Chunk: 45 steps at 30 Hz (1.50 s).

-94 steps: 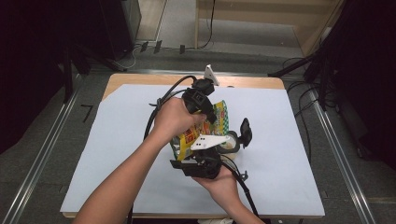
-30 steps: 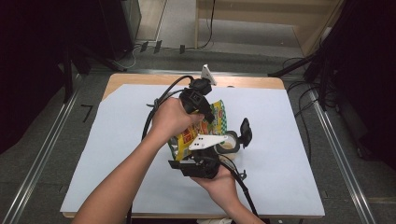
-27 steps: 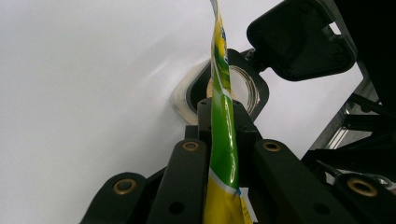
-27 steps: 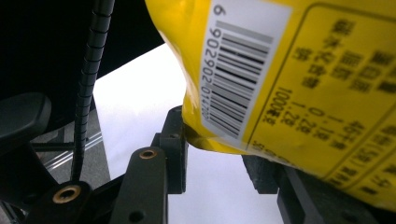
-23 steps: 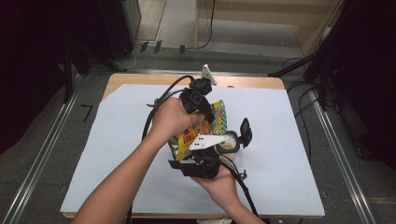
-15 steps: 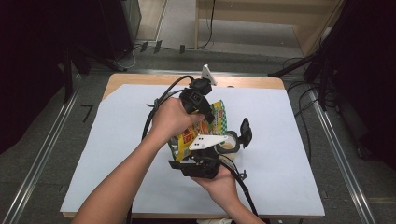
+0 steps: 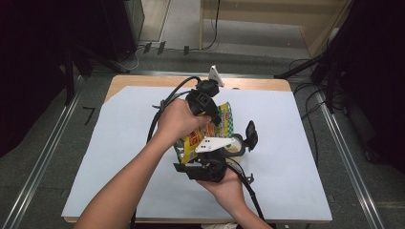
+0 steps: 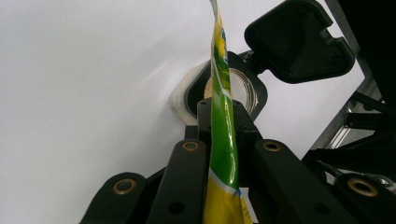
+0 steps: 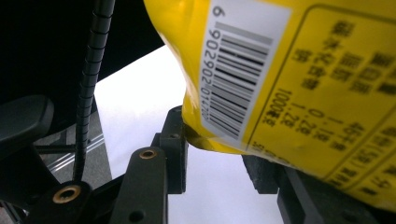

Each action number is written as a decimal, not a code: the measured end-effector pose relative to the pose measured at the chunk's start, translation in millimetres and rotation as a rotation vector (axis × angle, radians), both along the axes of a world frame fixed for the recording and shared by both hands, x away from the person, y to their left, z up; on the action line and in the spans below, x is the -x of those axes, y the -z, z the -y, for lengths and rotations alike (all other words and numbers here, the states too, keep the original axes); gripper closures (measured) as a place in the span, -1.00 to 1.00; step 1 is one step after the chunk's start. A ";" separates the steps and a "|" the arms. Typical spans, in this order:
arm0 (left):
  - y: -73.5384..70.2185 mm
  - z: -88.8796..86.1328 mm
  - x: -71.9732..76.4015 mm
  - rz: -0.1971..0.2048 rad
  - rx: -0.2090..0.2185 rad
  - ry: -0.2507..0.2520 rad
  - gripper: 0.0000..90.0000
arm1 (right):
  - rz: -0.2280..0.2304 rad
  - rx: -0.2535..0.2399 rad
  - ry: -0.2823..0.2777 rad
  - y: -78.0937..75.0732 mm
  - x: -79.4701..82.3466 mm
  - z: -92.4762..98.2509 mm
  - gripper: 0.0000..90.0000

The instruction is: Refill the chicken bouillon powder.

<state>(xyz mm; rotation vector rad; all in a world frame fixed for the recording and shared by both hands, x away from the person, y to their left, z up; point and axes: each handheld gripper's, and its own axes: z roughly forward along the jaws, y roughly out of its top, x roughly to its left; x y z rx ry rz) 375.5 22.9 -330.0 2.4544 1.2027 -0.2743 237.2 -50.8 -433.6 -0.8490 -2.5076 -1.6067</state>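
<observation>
Nothing much had shifted since the earlier frames: both of your hands kept their places at the middle of the high view, and the yellow snack bag (image 7: pixel 206 134) hung between them as before.

Your left hand-held gripper (image 7: pixel 210 110) sat above the bag's upper edge, jaws drawn together and clamped on the thin sealed rim, which in the left gripper view ran as a narrow yellow-green strip (image 8: pixel 223 140) straight up between the black jaws. Your right hand-held gripper (image 7: pixel 208 164) sat lower in the high view, nearer you, clamped on the bag's bottom corner (image 9: pixel 212 135), jaws only partly drawn in because of the bag's thickness. So the bag's long axis ran from the lower hand up to the upper one, tilted slightly rightward in the frame.

Just beyond the bag, toward the right of the high view, stood a small container (image 7: pixel 235 145) on the white-covered counter (image 7: pixel 296 157), its black lid (image 7: pixel 250 135) flipped open. In the left gripper view the container's mouth (image 8: pixel 250 91) lay directly past the bag's edge, so any pour would turn on the bag's top sitting over that opening; your left hand was the nearer one.

The right gripper view showed a white barcode label (image 9: pixel 243 70) with digits reading roughly "6 902902…"; beside it stood black printed characters, too blurred to read.
</observation>
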 end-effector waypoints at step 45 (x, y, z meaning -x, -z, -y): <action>-0.4 11.1 5.6 0.025 -0.013 0.020 0.93 | -0.010 -0.010 0.027 5.0 0.6 2.9 0.47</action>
